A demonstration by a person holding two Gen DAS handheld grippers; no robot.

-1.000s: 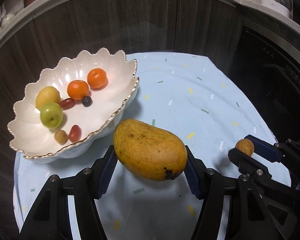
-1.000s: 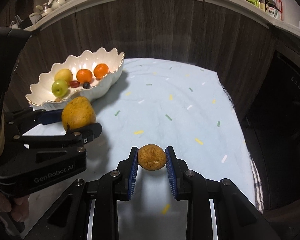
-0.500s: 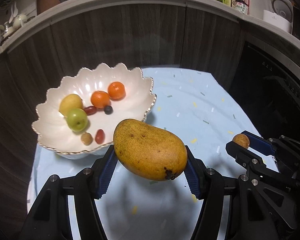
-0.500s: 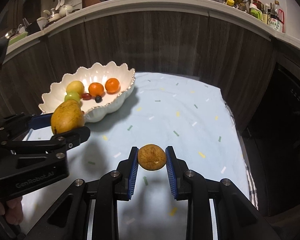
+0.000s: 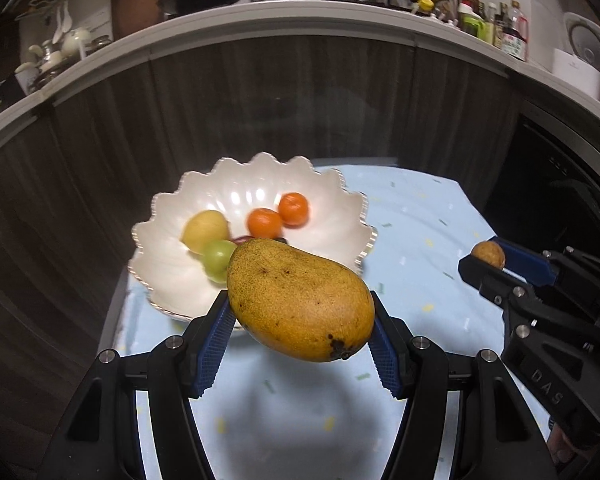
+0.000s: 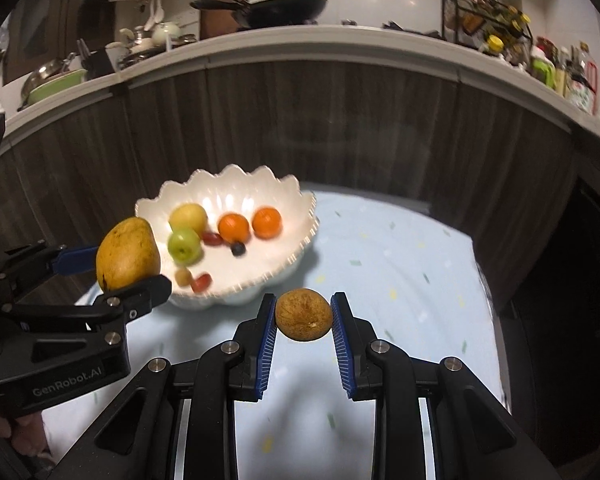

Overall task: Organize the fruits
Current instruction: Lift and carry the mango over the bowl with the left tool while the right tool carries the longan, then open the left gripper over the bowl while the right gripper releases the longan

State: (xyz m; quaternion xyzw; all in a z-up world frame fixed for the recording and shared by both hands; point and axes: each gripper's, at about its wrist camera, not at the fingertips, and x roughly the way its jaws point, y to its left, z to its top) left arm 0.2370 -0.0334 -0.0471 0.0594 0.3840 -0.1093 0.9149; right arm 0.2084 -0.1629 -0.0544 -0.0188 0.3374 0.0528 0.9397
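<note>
The mango (image 5: 300,304) was yellow-orange with dark speckles. The scalloped bowl (image 5: 340,196) was white with a gold rim, holding two orange fruits (image 5: 278,216), one yellow, one green. The counter (image 5: 420,216) cloth was pale blue with scattered confetti dashes. The fingers (image 6: 266,354) wore blue ridged pads.

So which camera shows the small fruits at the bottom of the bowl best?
The right wrist view. There the bowl is unobstructed, so the blueberry and red fruit show, though blurred. In the left wrist view the mango hides that near part of the bowl.
</note>
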